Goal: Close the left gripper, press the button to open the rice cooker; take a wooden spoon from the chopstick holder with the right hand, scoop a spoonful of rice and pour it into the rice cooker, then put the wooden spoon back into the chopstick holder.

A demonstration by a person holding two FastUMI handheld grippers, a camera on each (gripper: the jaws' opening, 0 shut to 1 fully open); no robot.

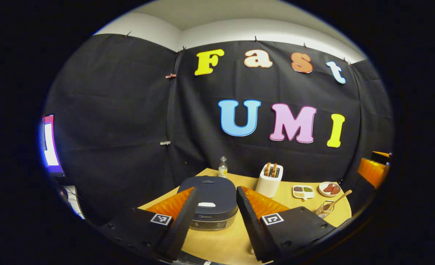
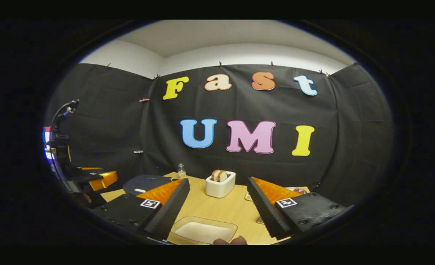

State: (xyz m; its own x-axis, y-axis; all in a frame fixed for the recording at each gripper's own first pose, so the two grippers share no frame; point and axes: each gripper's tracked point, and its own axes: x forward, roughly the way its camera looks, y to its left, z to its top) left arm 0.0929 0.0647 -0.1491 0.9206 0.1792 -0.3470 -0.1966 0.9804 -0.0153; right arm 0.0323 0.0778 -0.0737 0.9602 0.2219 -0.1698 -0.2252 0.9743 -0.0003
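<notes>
In the left gripper view, the left claw (image 1: 213, 217) hangs wide open and empty over the table (image 1: 223, 244); the closed rice cooker (image 1: 208, 200) lies dead ahead between its fingers, so this hand is the nearer to the lid button. The wooden spoon (image 1: 337, 201) leans in the chopstick holder (image 1: 325, 209) to the right.

In the right gripper view, the right claw (image 2: 219, 217) gapes empty above a tray of rice (image 2: 204, 230); the cooker sits far left.

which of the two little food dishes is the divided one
The rectangular dish, beside the toaster, is split into compartments. The round plate further right is undivided and holds reddish pieces.
</notes>
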